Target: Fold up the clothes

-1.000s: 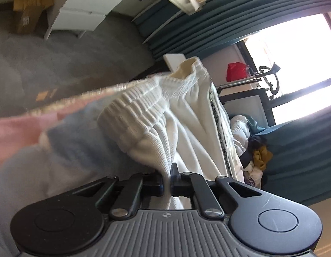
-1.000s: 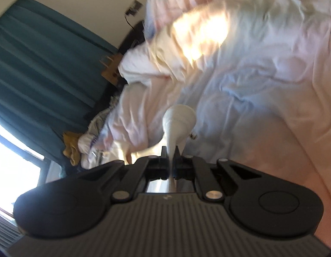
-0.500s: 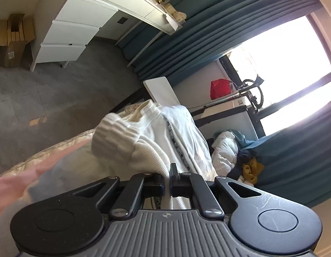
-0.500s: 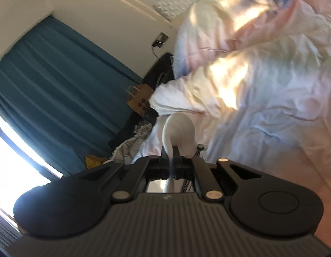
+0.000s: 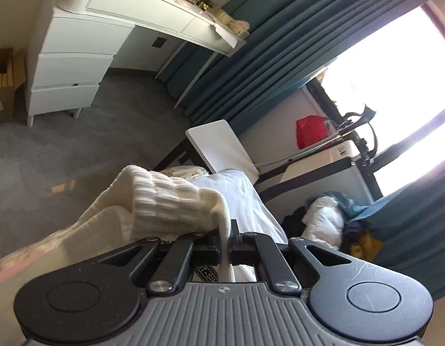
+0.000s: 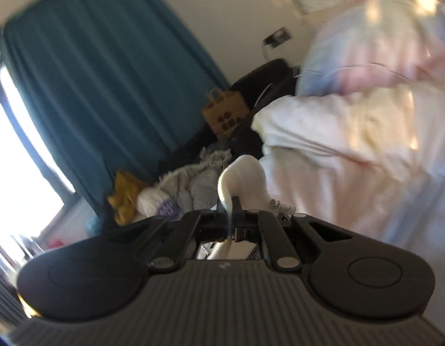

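Left gripper (image 5: 225, 238) pinches the ribbed hem of a cream garment (image 5: 176, 201); right gripper (image 6: 228, 212) clamps another white fold of it (image 6: 242, 178). Garment is held up off the bed (image 6: 352, 155), bunched (no flat fold visible), so folding appears unfinished.

**Around the room**

A white dresser (image 5: 69, 66) with drawers stands against the wall on grey carpet (image 5: 87, 144), with a cardboard box (image 5: 3, 83) beside it. Small items clutter its top. Teal curtains (image 5: 280, 43) hang beside a bright window (image 5: 395, 66). A red bag (image 5: 310, 131) sits near the sill. In the right wrist view, a brown paper bag (image 6: 225, 115) stands by a dark chair (image 6: 262, 77), and a pile of laundry (image 6: 176, 196) with a yellow piece (image 6: 124, 199) lies under another teal curtain (image 6: 101, 72).
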Available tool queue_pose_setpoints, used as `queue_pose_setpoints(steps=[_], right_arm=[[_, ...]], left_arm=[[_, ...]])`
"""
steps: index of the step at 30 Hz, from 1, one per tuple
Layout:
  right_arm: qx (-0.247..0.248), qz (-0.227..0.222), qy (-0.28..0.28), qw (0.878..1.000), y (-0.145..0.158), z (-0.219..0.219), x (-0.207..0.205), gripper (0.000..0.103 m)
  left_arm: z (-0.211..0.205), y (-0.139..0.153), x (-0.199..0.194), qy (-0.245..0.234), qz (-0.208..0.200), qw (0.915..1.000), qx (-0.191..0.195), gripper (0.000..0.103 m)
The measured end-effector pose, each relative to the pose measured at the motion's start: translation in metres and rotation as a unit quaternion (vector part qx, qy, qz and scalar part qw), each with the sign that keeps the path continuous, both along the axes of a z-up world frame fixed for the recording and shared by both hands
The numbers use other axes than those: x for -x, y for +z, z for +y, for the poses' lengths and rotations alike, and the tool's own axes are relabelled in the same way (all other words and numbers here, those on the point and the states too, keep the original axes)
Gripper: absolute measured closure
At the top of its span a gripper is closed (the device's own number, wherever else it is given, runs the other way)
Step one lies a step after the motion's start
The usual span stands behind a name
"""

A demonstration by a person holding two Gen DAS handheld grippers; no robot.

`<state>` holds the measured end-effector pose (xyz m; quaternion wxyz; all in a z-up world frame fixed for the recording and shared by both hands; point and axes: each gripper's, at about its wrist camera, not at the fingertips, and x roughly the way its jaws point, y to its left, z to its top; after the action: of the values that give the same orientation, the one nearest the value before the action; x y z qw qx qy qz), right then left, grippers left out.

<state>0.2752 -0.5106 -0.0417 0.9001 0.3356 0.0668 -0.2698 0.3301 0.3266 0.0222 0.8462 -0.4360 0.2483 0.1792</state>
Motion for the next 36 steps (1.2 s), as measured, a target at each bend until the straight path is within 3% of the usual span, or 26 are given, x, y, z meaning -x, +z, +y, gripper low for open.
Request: queue_pose_setpoints(steps=[5, 10, 15, 17, 21, 23, 25, 27, 29, 31, 34, 36], right_arm=[[0.063, 0.075, 0.048, 0.994, -0.032, 0.012, -0.099, 0.098], [0.115, 0.145, 0.103, 0.977, -0.069, 0.023, -0.183, 0.097], [0.089, 0.148, 0.174, 0.969, -0.064, 0.012, -0.194, 0.087], [0.07, 0.151, 0.2, 0.966, -0.055, 0.006, -0.193, 0.081], [0.03, 0.124, 0.227, 0.965, -0.023, -0.009, -0.159, 0.078], [0.017, 0.102, 0.219, 0.97, -0.008, -0.015, -0.13, 0.069], [-0.009, 0.075, 0.207, 0.976, 0.0, -0.024, -0.096, 0.059], [-0.046, 0.043, 0.181, 0.982, 0.0, -0.033, -0.057, 0.058], [-0.096, 0.013, 0.149, 0.984, -0.01, -0.042, -0.015, 0.056], [-0.16, -0.014, 0.128, 0.979, -0.029, -0.051, 0.026, 0.056], [-0.266, -0.08, 0.076, 0.958, -0.076, -0.052, 0.086, 0.054], [-0.301, -0.081, 0.081, 0.947, -0.097, -0.049, 0.094, 0.053]], left_arm=[[0.003, -0.04, -0.097, 0.008, 0.045, 0.9988, -0.016, 0.098], [0.005, -0.081, -0.157, -0.007, 0.085, 0.9958, -0.032, 0.096], [0.018, -0.098, -0.173, -0.05, 0.098, 0.9939, -0.002, 0.084], [0.023, -0.093, -0.167, -0.069, 0.083, 0.9941, 0.003, 0.068], [0.023, -0.075, -0.131, -0.106, 0.041, 0.9935, 0.01, 0.049], [0.019, -0.067, -0.106, -0.119, 0.01, 0.9926, 0.02, 0.039], [0.013, -0.063, -0.077, -0.123, -0.014, 0.9919, 0.028, 0.036], [0.004, -0.066, -0.047, -0.121, -0.028, 0.9915, 0.039, 0.033], [-0.003, -0.077, -0.015, -0.112, -0.043, 0.9912, 0.056, 0.03], [-0.011, -0.095, 0.017, -0.098, -0.062, 0.9906, 0.073, 0.029], [-0.019, -0.13, 0.049, -0.072, -0.082, 0.9887, 0.102, 0.028], [-0.021, -0.148, 0.061, -0.056, -0.08, 0.9866, 0.131, 0.029]])
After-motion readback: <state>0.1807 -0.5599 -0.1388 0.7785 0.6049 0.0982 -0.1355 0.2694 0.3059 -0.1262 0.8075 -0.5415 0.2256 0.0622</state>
